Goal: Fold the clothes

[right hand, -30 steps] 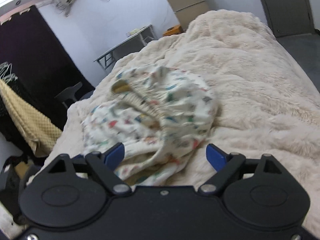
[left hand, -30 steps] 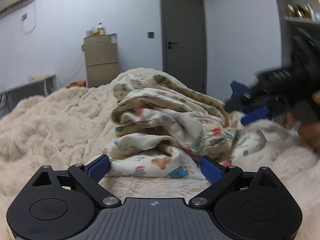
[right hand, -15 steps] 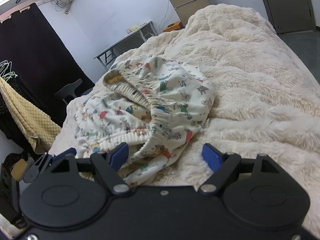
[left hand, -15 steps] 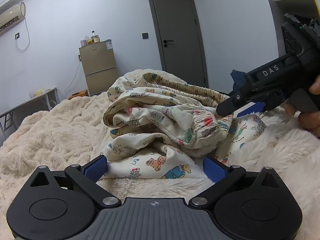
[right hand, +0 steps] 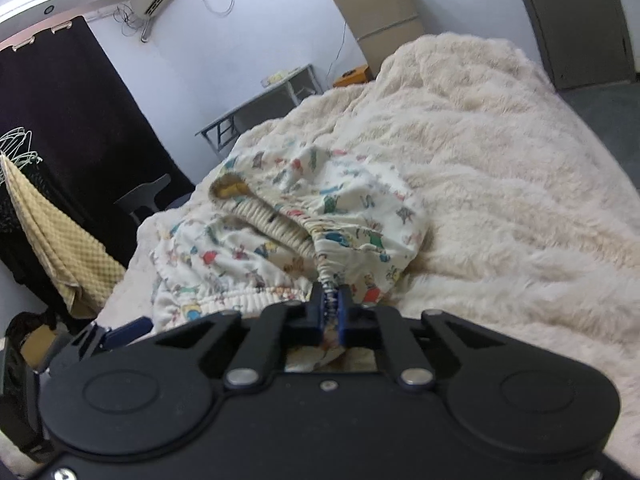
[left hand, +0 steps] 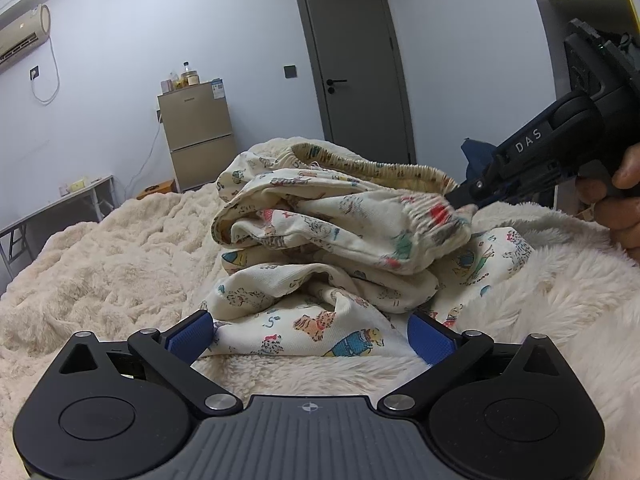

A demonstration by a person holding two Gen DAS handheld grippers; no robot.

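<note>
Item: printed trousers (left hand: 332, 248), crumpled mid-frame on my fluffy blanket (left hand: 100, 280). My right gripper (right hand: 330, 312) pinches the elastic waistband (right hand: 280, 222); left gripper (left hand: 308, 334) gapes, empty. Risk: thin grip slips when lifted

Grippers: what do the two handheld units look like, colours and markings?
Both are black, with two round side housings, linkage arms on silver pivot pins and blue pads on the jaws. The left gripper has a ribbed grey centre plate bearing a small crosshair mark. The right gripper shows white "DAS" lettering on its side in the left wrist view. No cables or sleeves show.
</note>
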